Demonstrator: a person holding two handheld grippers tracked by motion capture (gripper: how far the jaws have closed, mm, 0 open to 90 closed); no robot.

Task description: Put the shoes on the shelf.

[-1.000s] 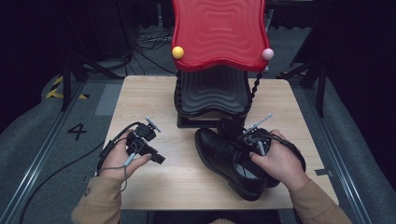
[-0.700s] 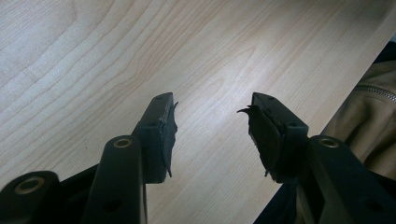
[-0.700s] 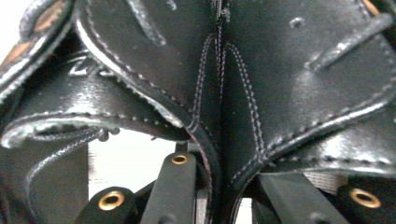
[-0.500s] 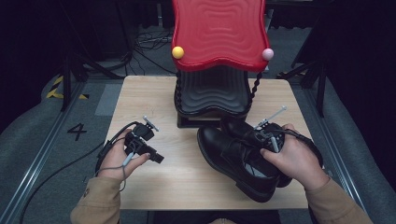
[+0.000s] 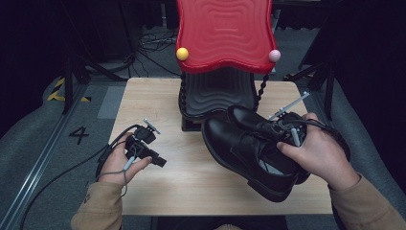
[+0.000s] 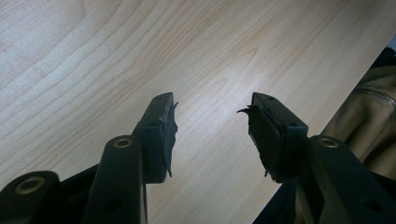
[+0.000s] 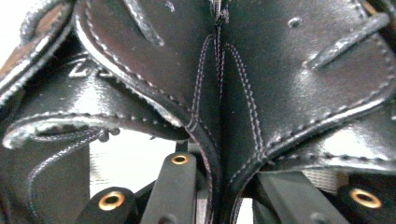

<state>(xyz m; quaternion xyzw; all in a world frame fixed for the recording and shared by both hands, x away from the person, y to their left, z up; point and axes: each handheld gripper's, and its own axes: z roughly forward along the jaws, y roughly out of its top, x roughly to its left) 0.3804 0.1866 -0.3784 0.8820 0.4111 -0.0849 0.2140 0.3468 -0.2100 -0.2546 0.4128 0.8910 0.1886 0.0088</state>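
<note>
Two black leather lace-up shoes (image 5: pixel 242 151) are pinched together side by side, off the wooden table (image 5: pixel 191 184), toes toward the black lower shelf (image 5: pixel 215 91) of the red stand. My right gripper (image 5: pixel 286 130) is shut on their touching inner walls. In the right gripper view the stitched leather (image 7: pixel 219 116) is clamped between the two jaws, one jaw inside each shoe. My left gripper (image 5: pixel 159 162) rests low at the table's left, held in the person's hand, open with bare wood between its fingertips (image 6: pixel 163 109).
A red wavy-topped stand (image 5: pixel 222 33) with a yellow ball (image 5: pixel 182 53) and a pink ball (image 5: pixel 274 55) rises at the table's far middle. Grey floor with cables surrounds the table. A tan sleeve (image 6: pixel 369 116) lies near the left gripper.
My right gripper has risen with the shoes, carrying them up and a little toward the stand. The left gripper has stayed where it was.
</note>
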